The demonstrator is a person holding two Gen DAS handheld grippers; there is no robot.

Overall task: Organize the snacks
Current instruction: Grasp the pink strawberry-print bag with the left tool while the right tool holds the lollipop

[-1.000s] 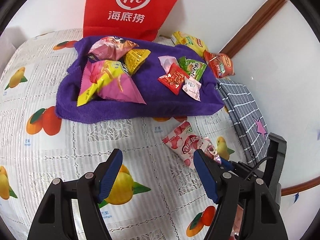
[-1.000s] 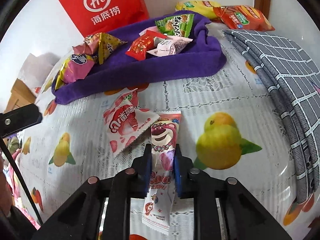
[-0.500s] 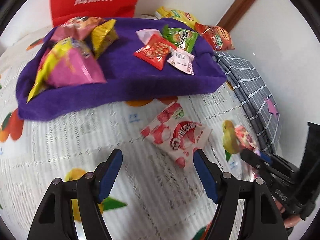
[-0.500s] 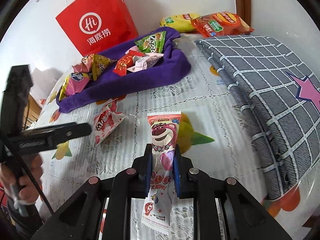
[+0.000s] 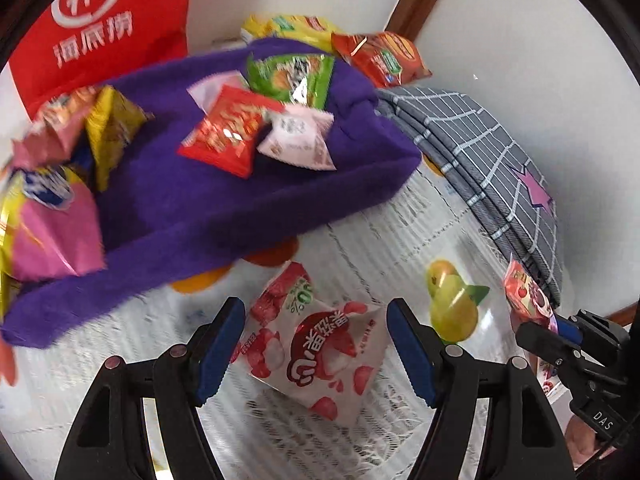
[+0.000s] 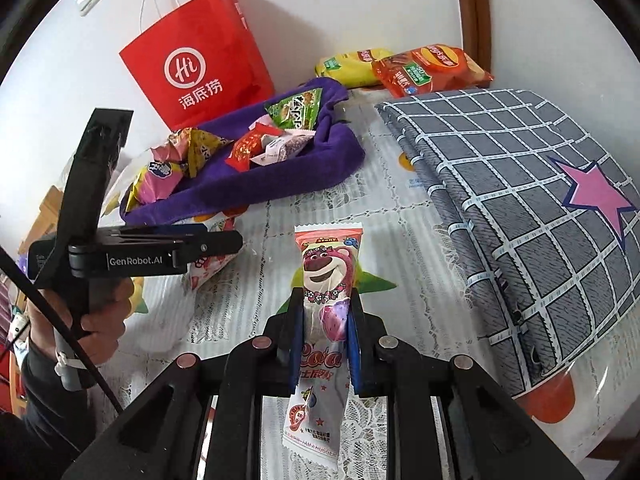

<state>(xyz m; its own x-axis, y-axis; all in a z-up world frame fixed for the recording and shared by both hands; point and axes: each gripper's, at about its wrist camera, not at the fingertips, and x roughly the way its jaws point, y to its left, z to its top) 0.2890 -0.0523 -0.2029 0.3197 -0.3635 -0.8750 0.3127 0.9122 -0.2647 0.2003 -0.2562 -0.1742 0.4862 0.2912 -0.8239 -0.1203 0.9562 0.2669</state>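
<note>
Most snacks already lie on the purple towel [image 5: 224, 208], while the right claw [image 6: 325, 340] clamps a bear-print stick pack [image 6: 326, 280] and the left claw [image 5: 314, 344], spread apart, straddles the strawberry pouch [image 5: 316, 344] (seemingly the last loose item) on the bench [image 5: 360, 248].

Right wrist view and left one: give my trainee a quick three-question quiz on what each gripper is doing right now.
1. True or false: the right gripper is shut on the bear packet.
2. The left gripper has its open jaws on either side of which item? A) green packet B) lychee bag C) red bag
3. Fill in: most snacks lie on a ____ towel.

Key: 1 true; 2 B; 3 purple.
</note>
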